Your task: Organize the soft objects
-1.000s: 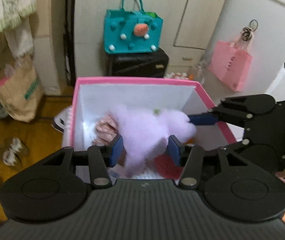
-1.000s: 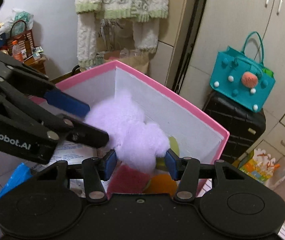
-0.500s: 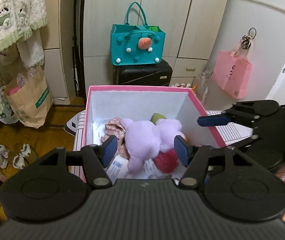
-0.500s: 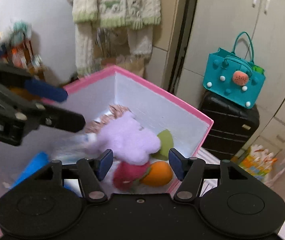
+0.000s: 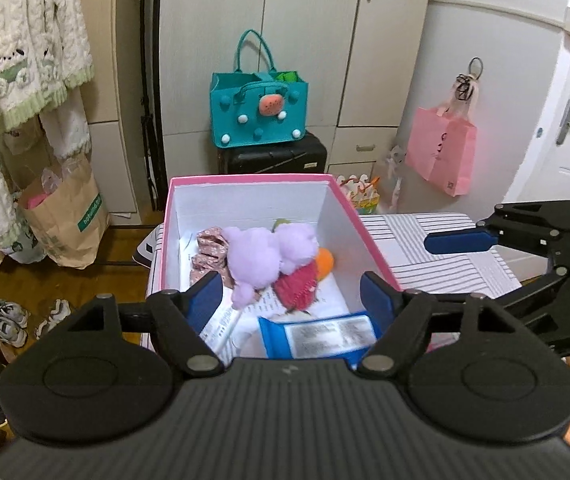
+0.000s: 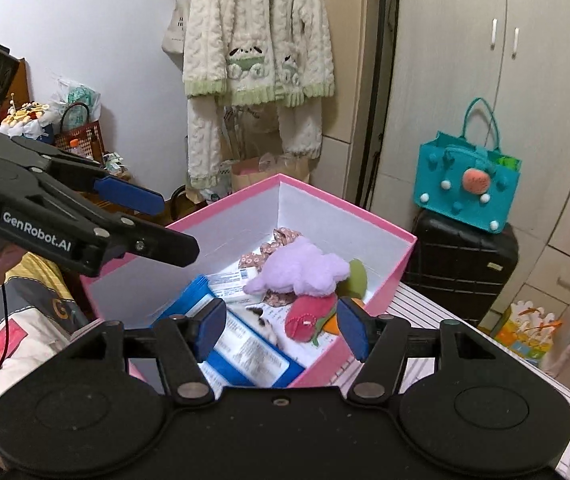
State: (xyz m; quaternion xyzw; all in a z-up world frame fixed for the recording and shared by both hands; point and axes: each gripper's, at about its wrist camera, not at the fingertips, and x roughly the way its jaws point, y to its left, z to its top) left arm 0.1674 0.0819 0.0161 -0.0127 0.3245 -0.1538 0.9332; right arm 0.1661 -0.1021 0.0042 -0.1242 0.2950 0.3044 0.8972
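- Left gripper [image 5: 291, 300]: jaws spread wide, nothing between the blue pads; it is positioned above the near edge of the pink box [image 5: 347, 202].
- Right gripper [image 6: 281, 326]: jaws likewise wide apart and holding nothing; it is positioned above the box corner nearest its camera. In the left wrist view it stands to the right of the box, over the striped surface [image 5: 437, 240].
- Purple plush toy [image 5: 263, 256]: lies inside the box, free of both grippers, resting on the other contents.
- Adjacent contents: a floral cloth [image 5: 209, 246] touches the plush on its left; a red soft item [image 5: 297, 286] and an orange soft item [image 5: 325, 258] lie against its right side; a green item [image 6: 357, 278] sits just behind it.
- Lower layer: a blue packet [image 5: 317, 336] and printed paper sheets [image 5: 221, 326] lie flat at the near end of the box floor.
- Surroundings: a teal felt bag [image 5: 259, 114] stands on a black suitcase [image 5: 273, 156] behind the box; a pink paper bag [image 5: 441, 154] hangs on the wall.
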